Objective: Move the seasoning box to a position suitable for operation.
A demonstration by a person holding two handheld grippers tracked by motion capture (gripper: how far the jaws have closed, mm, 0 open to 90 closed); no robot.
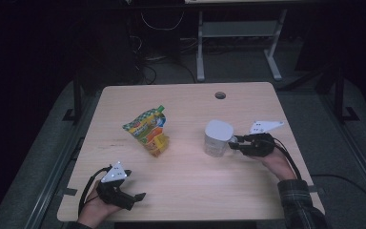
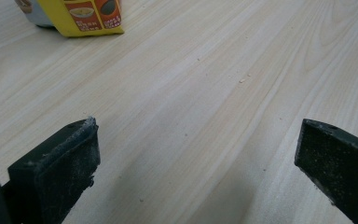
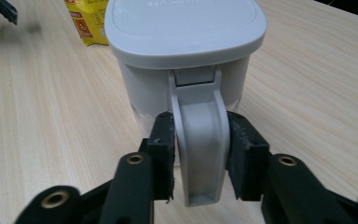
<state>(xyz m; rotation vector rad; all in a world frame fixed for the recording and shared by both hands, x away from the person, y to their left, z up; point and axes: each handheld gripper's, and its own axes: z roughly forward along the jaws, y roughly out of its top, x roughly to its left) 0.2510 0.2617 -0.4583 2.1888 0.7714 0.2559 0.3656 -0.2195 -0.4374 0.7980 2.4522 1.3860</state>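
A white lidded jug (image 1: 218, 137) stands upright right of the table's middle. Its curved handle (image 3: 199, 144) sits between the two pads of my right gripper (image 3: 200, 154), which is shut on it; in the high view that gripper (image 1: 236, 142) reaches the jug from the right. A colourful snack bag (image 1: 150, 131) stands left of the middle; its yellow bottom edge (image 2: 87, 18) shows at the top of the left gripper view. My left gripper (image 1: 132, 192) rests near the front left edge, jaws wide apart and empty (image 2: 196, 158).
The light wooden table (image 1: 186, 191) has a round cable hole (image 1: 220, 95) near its far edge. Behind the table stand a desk frame (image 1: 238, 38) and loose cables on the dark floor. Bare wood lies between the bag and the jug.
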